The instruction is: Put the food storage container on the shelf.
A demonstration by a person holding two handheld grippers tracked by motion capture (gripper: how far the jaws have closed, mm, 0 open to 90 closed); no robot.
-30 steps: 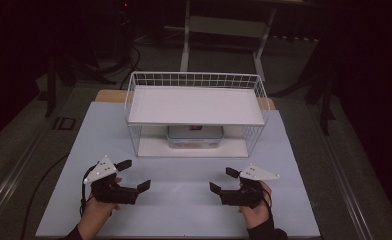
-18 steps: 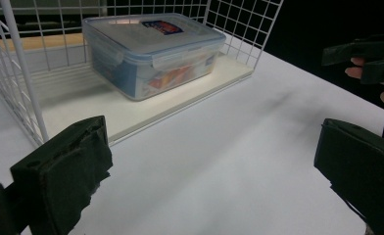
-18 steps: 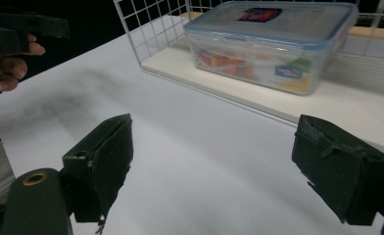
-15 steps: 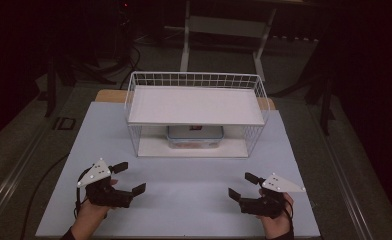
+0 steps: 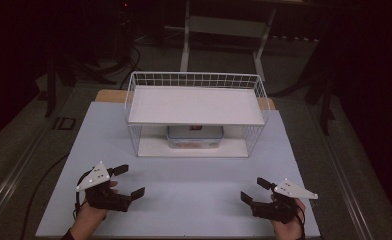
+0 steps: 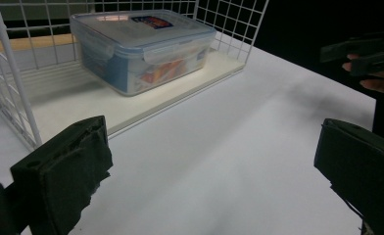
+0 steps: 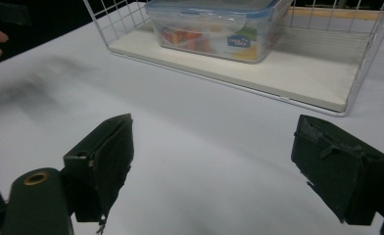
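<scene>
Resting near the front edge of the white table (image 5: 184, 200), the left gripper (image 5: 128, 181) and the right gripper (image 5: 251, 191) lie well apart, one toward each front corner, each held in a hand. Both have their jaws spread wide with nothing between them; the black pads (image 6: 67, 171) touch no object. A clear plastic container (image 5: 194, 136) with a blue-trimmed lid sits on the lower shelf of the white wire rack (image 5: 196, 100) at the middle of the table, well apart from both grippers. Coloured contents show through the container's wall in both gripper views.
</scene>
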